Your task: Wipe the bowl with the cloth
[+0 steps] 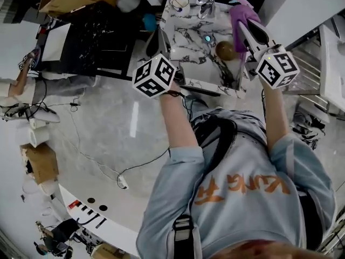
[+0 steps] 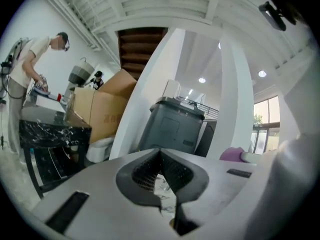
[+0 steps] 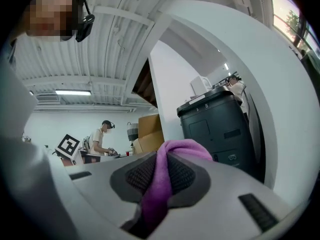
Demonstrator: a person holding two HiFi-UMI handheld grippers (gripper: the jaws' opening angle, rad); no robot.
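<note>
Right gripper: your pads are clamped on the cloth. The purple fold is squeezed right between them, with a tuft poking out past the tips.
Left gripper: the pads are pressed together at the tips with nothing in them. Only a sliver of marble shows through the gap lower down. In the head view it sits at the basin's 9 o'clock edge.
Bowl: brown, sitting in the marble basin toward its 3 o'clock side. Neither gripper has hold of it.
Cloth vs bowl: the cloth hangs at roughly 1 o'clock from the bowl, near it. From the head view I can't tell if it touches the rim.
Other stuff: there's a cup at the basin's 11 o'clock corner and a tap at 12.
Progress: I'd say you're right at the start. Cloth in the gripper is the part that's done. I can't confirm any wiping contact, so the whole wipe is left, inside and rim.
Next, just my guess: bring the cloth down toward 7 o'clock into the bowl. Maybe steady the bowl with your free left gripper too, since it looks like it'd slide on that marble.
</note>
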